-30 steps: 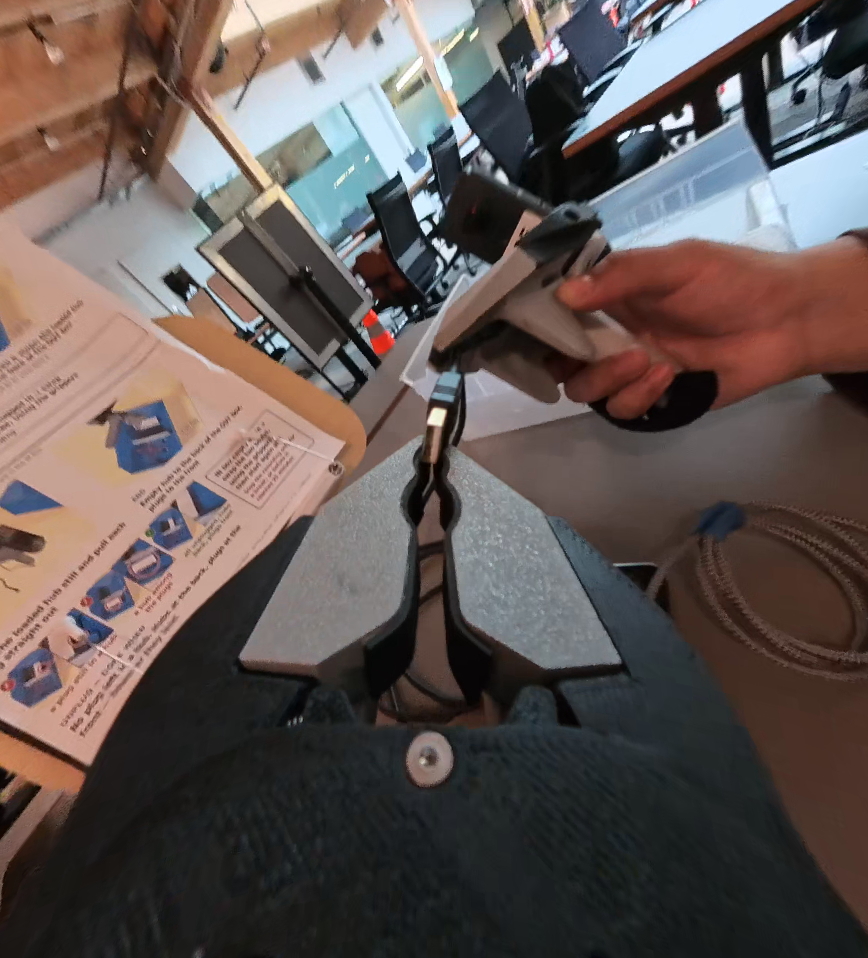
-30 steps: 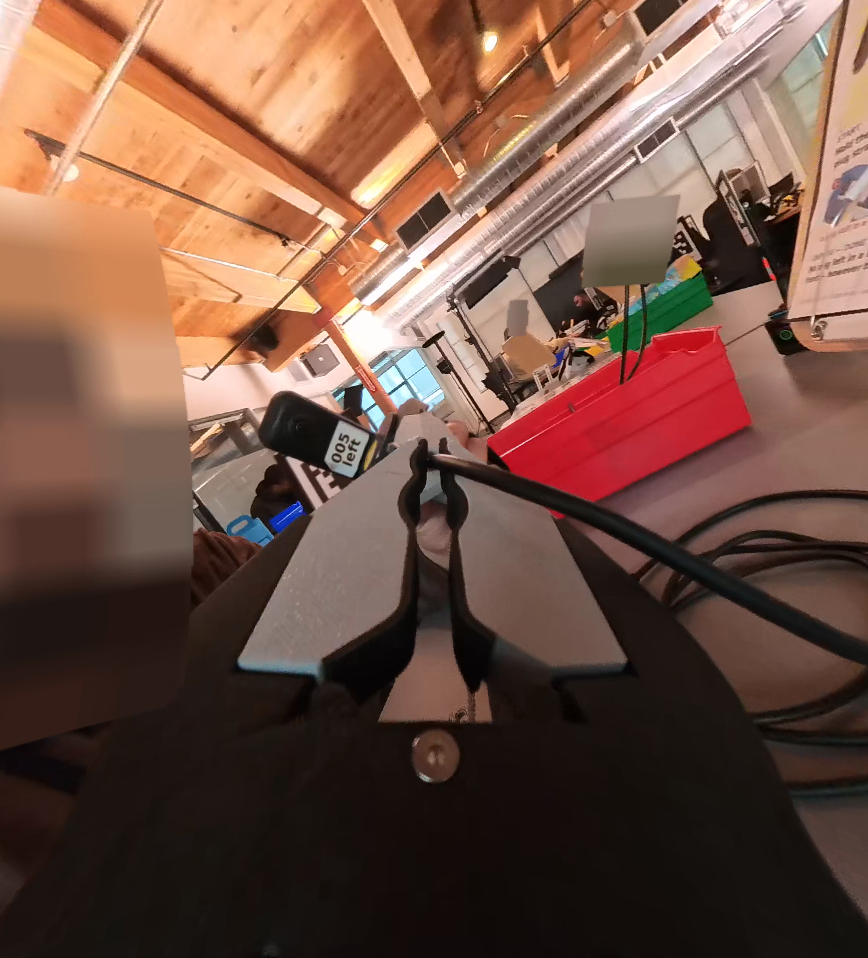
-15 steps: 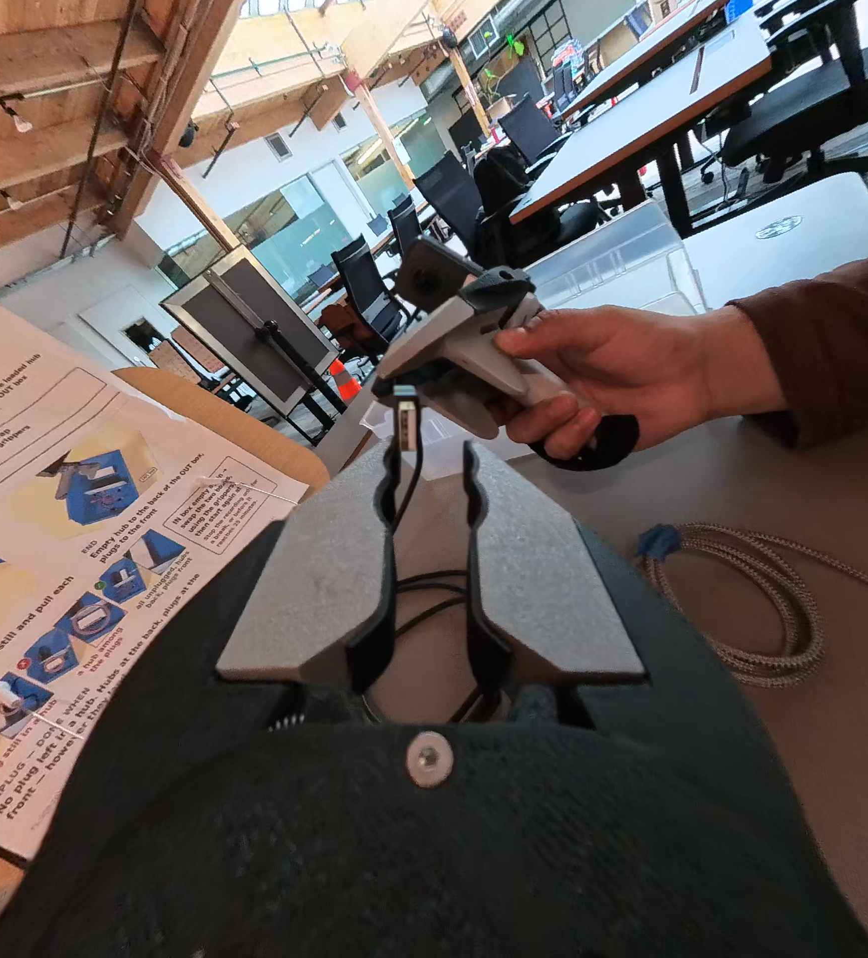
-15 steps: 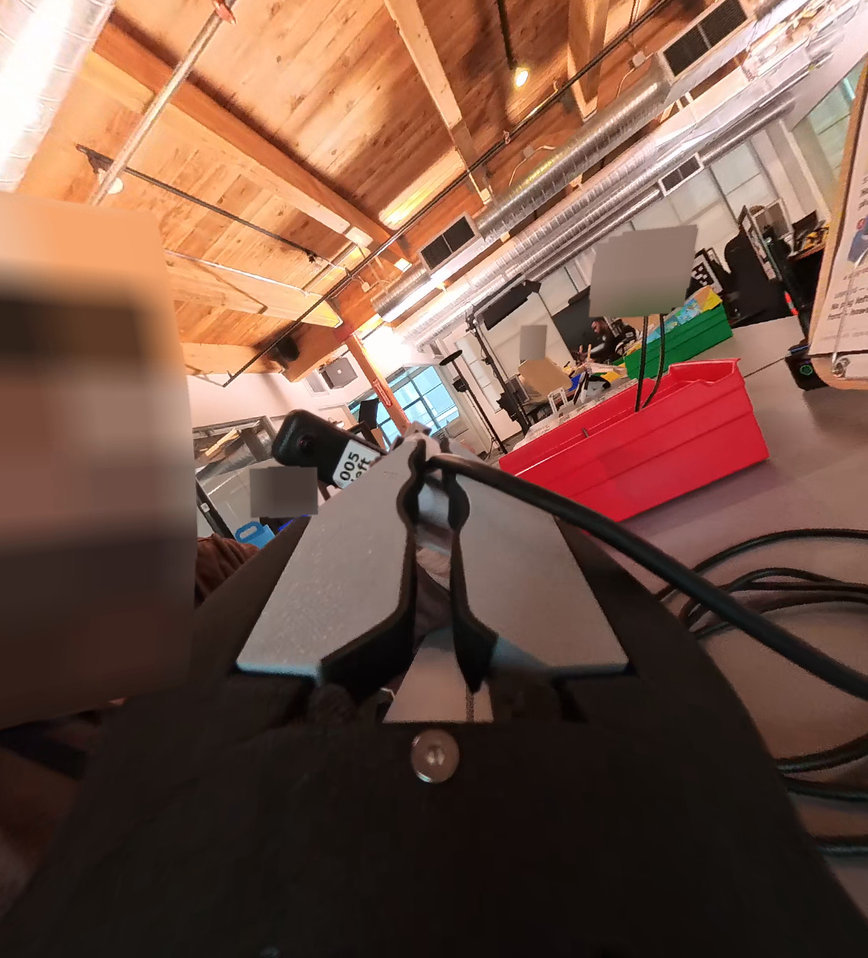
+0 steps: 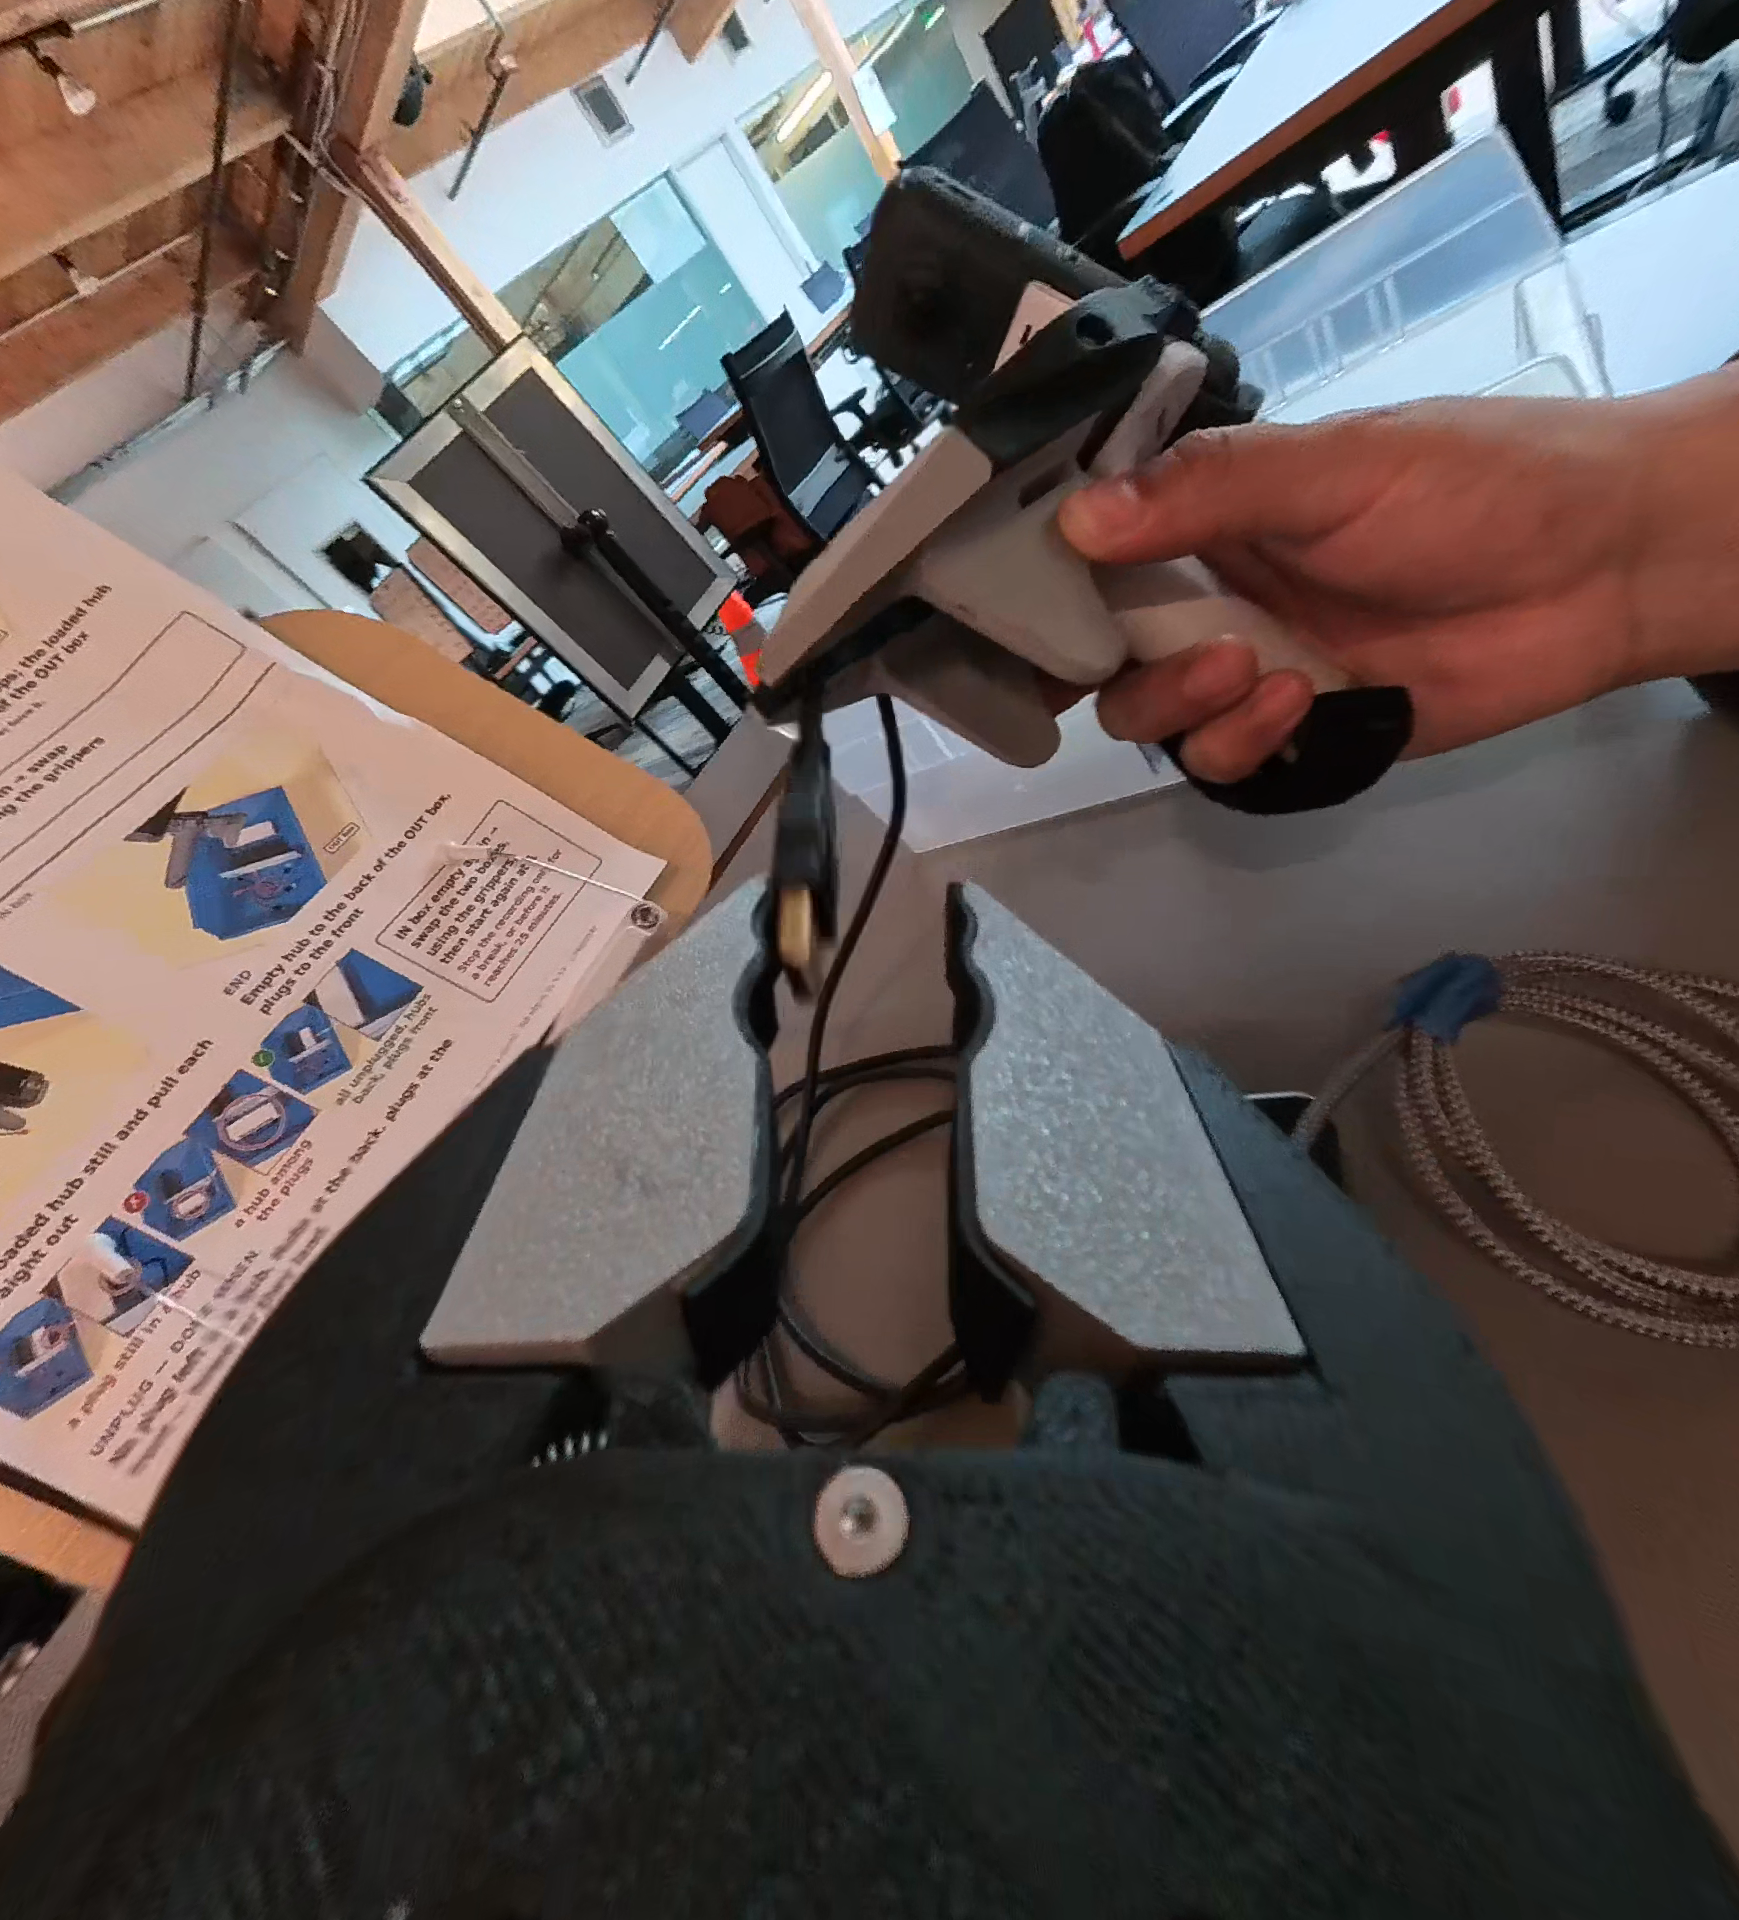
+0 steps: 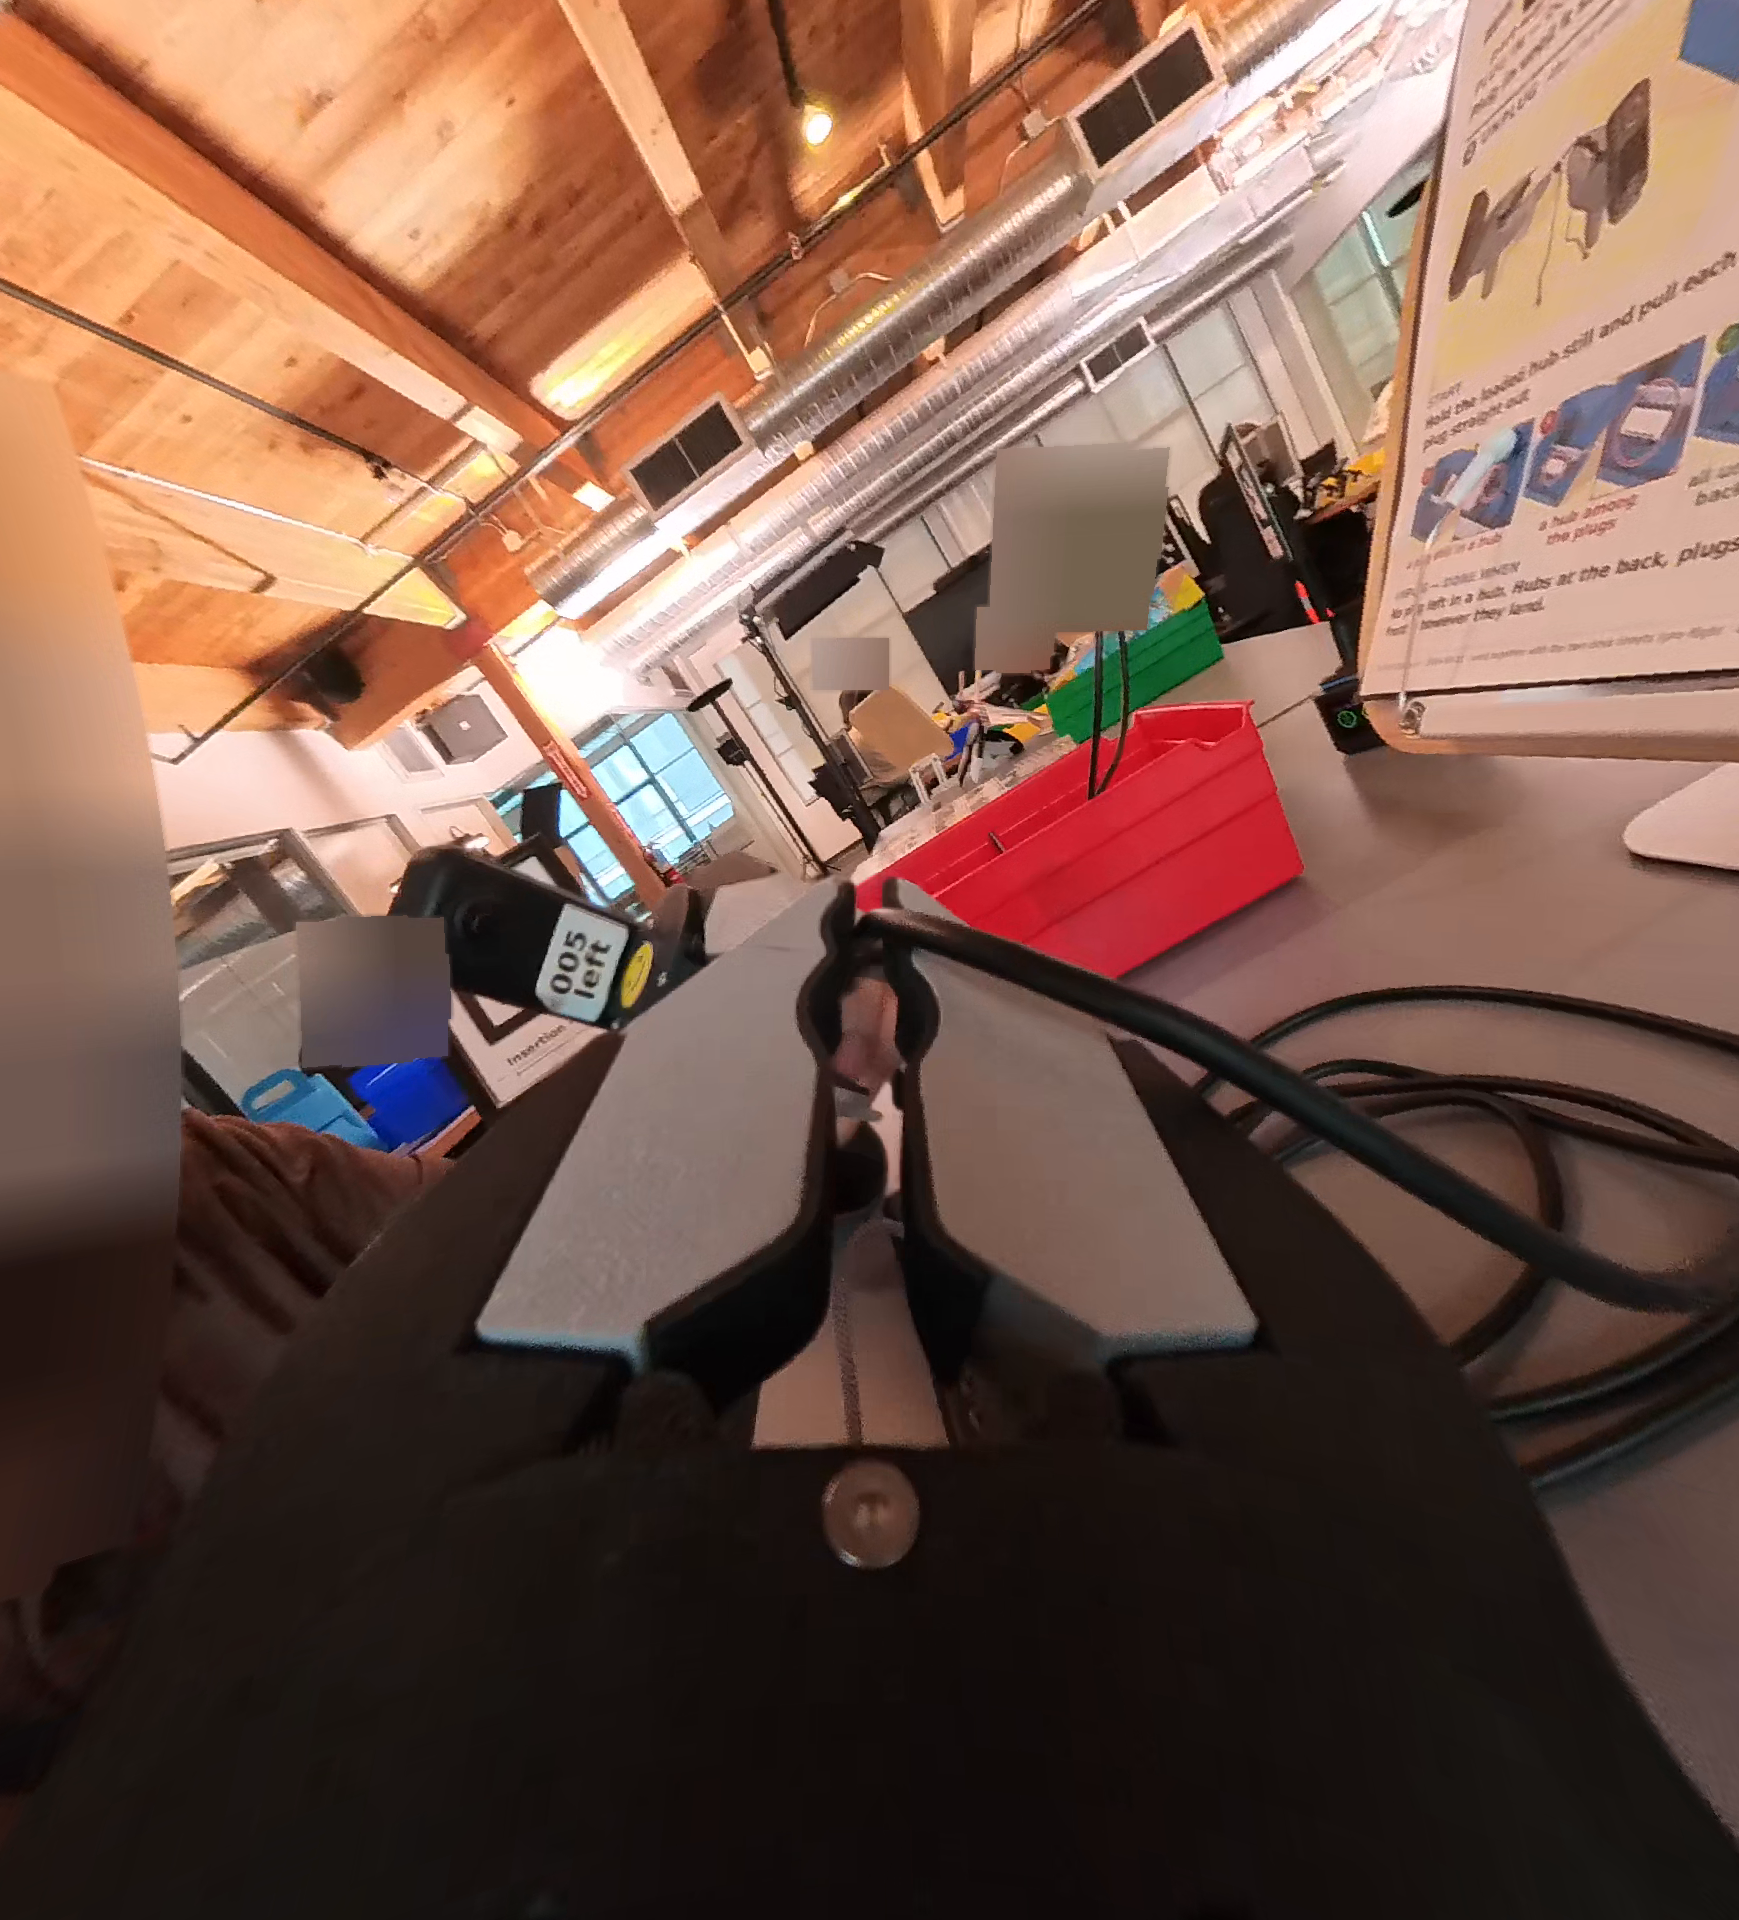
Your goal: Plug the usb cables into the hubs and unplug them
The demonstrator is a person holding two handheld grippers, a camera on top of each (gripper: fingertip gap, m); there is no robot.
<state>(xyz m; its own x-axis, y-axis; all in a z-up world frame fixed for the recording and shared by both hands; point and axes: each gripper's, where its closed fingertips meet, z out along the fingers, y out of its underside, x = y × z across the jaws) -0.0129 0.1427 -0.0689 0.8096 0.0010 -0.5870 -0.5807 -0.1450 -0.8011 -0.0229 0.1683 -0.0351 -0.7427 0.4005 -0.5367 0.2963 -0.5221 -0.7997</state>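
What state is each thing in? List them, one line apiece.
left gripper: open, holding nothing.
right gripper: shut on the black cable.
black cable: pinched at the right gripper's tips, the rest looped on the table.
usb plug: unplugged, dangling below the right gripper.
braided cable: coiled on the table, bound with a blue tie.
red bin: upright, cables sticking out.

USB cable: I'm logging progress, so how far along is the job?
Done: nothing shows as plugged; no hub is clearly in view. In hand: the right gripper is shut on the black cable, its plug dangling by the open left gripper. To do: plugging and unplugging, also the braided cable coiled on the table.
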